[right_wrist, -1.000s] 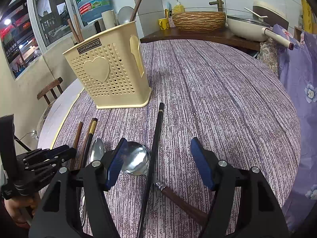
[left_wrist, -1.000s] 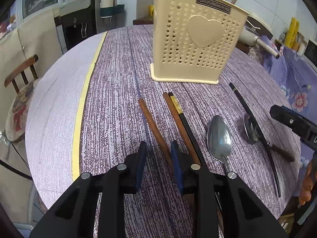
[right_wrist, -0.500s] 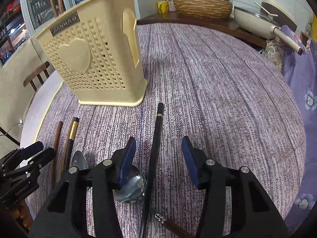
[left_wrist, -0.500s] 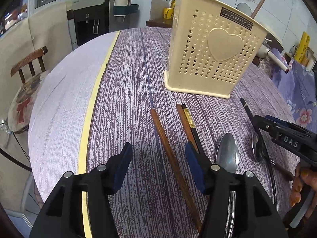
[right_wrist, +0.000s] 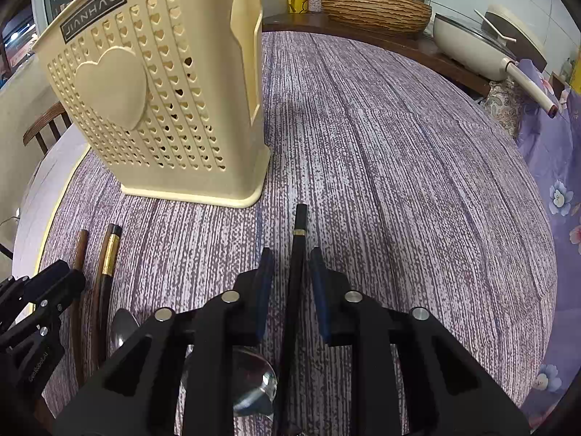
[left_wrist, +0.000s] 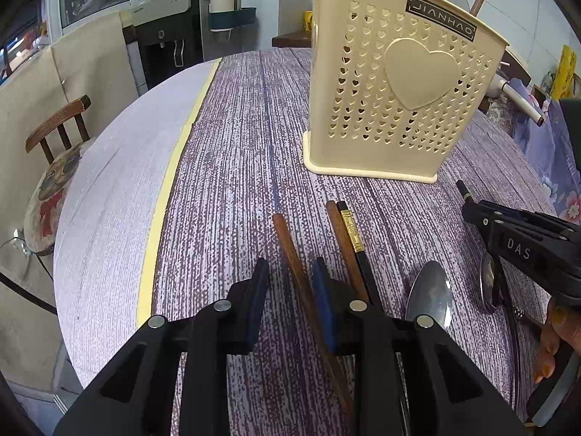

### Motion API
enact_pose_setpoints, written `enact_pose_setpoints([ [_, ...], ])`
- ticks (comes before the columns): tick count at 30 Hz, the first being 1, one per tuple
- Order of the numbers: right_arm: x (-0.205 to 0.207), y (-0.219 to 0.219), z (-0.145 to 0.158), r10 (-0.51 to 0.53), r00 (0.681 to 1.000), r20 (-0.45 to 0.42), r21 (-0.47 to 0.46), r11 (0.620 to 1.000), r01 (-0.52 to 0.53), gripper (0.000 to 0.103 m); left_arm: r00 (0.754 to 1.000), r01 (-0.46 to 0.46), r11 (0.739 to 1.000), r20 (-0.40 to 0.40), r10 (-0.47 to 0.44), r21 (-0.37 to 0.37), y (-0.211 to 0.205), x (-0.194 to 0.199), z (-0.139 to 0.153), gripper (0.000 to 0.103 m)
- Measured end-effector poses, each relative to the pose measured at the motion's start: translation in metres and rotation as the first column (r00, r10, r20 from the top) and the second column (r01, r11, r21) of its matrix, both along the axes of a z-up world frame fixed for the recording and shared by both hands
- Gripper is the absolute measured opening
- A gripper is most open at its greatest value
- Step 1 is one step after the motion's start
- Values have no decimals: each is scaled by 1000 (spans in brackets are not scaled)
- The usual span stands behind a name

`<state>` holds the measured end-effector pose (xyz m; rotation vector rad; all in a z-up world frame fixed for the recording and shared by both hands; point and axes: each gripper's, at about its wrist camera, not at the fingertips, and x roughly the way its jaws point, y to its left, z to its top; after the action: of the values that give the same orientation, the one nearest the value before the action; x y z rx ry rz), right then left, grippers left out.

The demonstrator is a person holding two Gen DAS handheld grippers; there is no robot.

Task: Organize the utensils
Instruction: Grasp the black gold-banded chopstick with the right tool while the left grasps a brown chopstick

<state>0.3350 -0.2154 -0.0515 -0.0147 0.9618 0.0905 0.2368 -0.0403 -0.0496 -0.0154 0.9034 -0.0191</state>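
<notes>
A cream perforated utensil holder [left_wrist: 399,83] [right_wrist: 156,91] stands upright on the purple table. My left gripper [left_wrist: 290,287] is closing around a brown chopstick [left_wrist: 287,243]. The stick lies against the right pad, and the left pad is still apart from it. Beside it lie a second brown chopstick and a black one with a gold band [left_wrist: 348,232], then a steel spoon [left_wrist: 430,294]. My right gripper [right_wrist: 290,279] is closing around a black chopstick [right_wrist: 297,239], with gaps on both sides. A round spoon bowl [right_wrist: 254,378] lies under that gripper.
The table's pale rim with a yellow stripe [left_wrist: 163,200] curves along the left. A wooden chair [left_wrist: 58,127] stands beyond it. A counter behind holds a wicker basket [right_wrist: 374,7] and a white pan [right_wrist: 472,43]. A purple floral cloth [right_wrist: 559,181] hangs at the right.
The left jaws spread wide, then narrowed around the brown chopstick. The right gripper moved forward along the black chopstick, toward the holder, and its jaws narrowed from wide to close around it.
</notes>
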Motion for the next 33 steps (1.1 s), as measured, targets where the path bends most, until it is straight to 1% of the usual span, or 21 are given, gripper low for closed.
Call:
enact_pose_setpoints([
  [2,1,1,0,-2,1000,1,0,1000,2,17,1000,2,1000,2,-2,5,-1,1,0,19],
  [7,3,-1,0,1,1000,5,2,1000,-1,13,1000,1,1000,1,-1,-3,1,1,-1,12],
  [10,3,0,-1,3,1000,4,1,1000,-3,9,1000,1,1000,-1,-1,-9,0,3,0,12],
  [16,4,-1,0,8,1000,12,-3,1000,-7,9,1000,0,1000,-4,0,-26,1,4,1,11],
  [27,1,-11,0,-13,999,39,63,998,11,9,1000,-1,999,-4,1,-53,8,10,1,10],
  [33,-4,-17,8,-26,997,67,104,994,19,8,1000,0,998,12,1,-71,12,9,6,10],
])
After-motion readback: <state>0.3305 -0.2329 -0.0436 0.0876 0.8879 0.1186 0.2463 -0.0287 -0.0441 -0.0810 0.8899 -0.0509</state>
